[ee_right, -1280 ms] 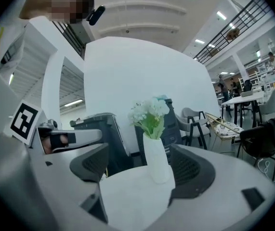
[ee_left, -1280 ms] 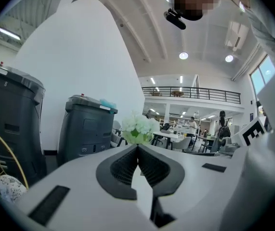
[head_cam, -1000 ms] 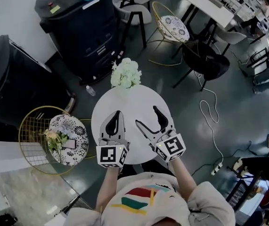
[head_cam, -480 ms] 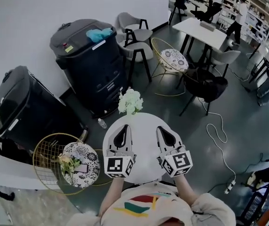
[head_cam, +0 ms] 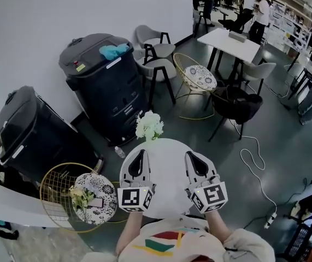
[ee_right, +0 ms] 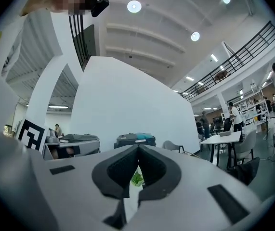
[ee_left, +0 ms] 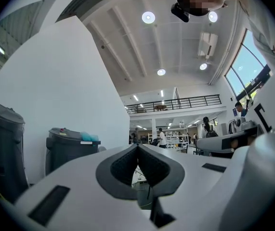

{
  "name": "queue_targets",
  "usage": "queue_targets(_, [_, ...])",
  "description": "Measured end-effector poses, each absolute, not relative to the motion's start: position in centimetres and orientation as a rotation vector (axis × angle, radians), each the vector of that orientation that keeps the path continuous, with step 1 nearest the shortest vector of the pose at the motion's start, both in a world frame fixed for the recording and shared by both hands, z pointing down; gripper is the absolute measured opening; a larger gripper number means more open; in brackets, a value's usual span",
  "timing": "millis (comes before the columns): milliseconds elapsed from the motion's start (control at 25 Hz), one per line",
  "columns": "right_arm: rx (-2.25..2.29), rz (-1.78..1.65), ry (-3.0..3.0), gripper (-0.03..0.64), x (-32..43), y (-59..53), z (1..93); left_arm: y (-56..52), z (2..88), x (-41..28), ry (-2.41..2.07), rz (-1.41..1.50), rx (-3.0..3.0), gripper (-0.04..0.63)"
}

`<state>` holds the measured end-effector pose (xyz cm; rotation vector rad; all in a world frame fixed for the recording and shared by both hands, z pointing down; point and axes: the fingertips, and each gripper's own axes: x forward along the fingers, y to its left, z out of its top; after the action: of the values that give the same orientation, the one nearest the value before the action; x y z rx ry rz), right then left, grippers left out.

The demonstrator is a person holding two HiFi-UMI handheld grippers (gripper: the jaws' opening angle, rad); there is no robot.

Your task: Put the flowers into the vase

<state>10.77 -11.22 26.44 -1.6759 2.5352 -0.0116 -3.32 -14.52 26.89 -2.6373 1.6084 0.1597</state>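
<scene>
A bunch of white flowers (head_cam: 149, 125) stands at the far edge of the small round white table (head_cam: 164, 187). A second, pale bunch of flowers (head_cam: 81, 197) lies on the patterned cushion of a gold wire chair, left of the table. My left gripper (head_cam: 139, 155) and right gripper (head_cam: 192, 156) hover side by side over the near half of the table, both pointing at the white bunch and both shut on nothing. In the left gripper view the left gripper (ee_left: 137, 147) shows its pads meeting. Behind the closed right gripper (ee_right: 138, 150), the right gripper view shows a bit of green and white flowers (ee_right: 136, 179).
Two big black bins (head_cam: 105, 76) (head_cam: 29, 135) stand against the wall to the left. The gold wire chair (head_cam: 57, 185) is close to the table's left side. Another gold chair (head_cam: 197, 78), a black chair (head_cam: 236, 105) and a floor cable (head_cam: 253, 162) lie to the right.
The right gripper's jaws stood open a second ago and are shut now, empty. Both grippers have risen and levelled out, and the head view now takes in more of the room.
</scene>
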Motion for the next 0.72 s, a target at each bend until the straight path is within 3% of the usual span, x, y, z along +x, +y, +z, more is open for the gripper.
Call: queue_targets(720, [-1.704,-0.003,2.596,0.012,10.6,-12.2,27.8,-14.9,26.1,-4.2,1.641,0.186,-2.593,0.006])
